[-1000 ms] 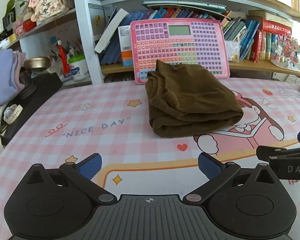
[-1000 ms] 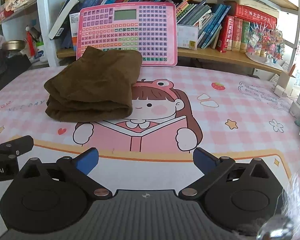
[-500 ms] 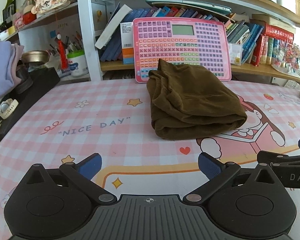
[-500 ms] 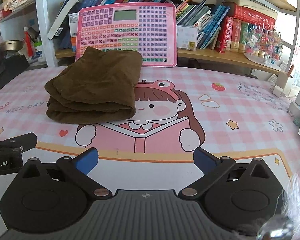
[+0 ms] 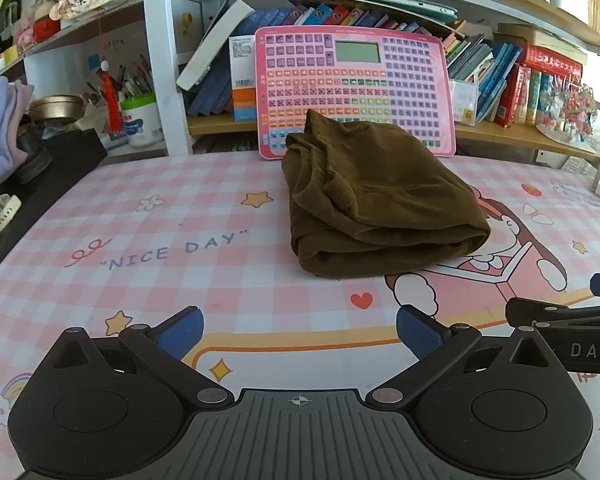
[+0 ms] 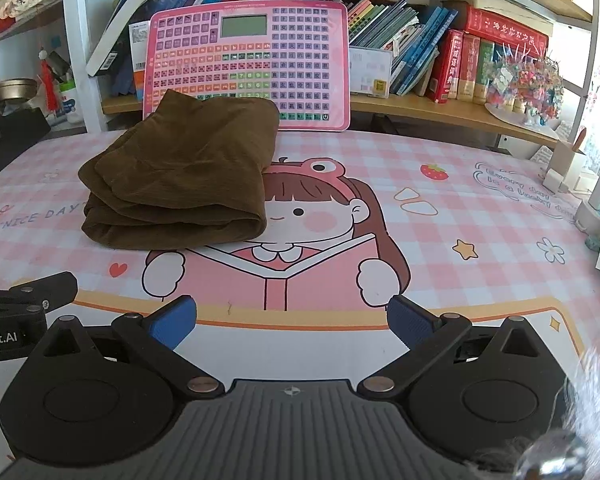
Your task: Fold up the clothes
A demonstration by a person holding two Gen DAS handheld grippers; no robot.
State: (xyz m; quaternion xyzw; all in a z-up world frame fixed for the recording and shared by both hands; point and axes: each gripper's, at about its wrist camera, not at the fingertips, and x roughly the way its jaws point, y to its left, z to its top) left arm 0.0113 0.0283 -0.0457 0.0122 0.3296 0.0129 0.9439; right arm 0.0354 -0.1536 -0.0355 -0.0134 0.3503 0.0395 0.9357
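Mid-bench, on pink checked cartoon mat (image 5: 204, 216): 1 folded brown fabric garment (image 5: 376, 200), rear edge touching pink keyboard-style toy tablet (image 5: 356, 80). Left gripper (image 5: 299, 330) and right gripper (image 6: 291, 320): jaws spread, empty, well short of garment.

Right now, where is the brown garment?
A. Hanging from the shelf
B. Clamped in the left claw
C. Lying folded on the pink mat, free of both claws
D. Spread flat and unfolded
C: the brown garment lies as a folded bundle on the pink mat, while the left claw and right claw are open, short of it.
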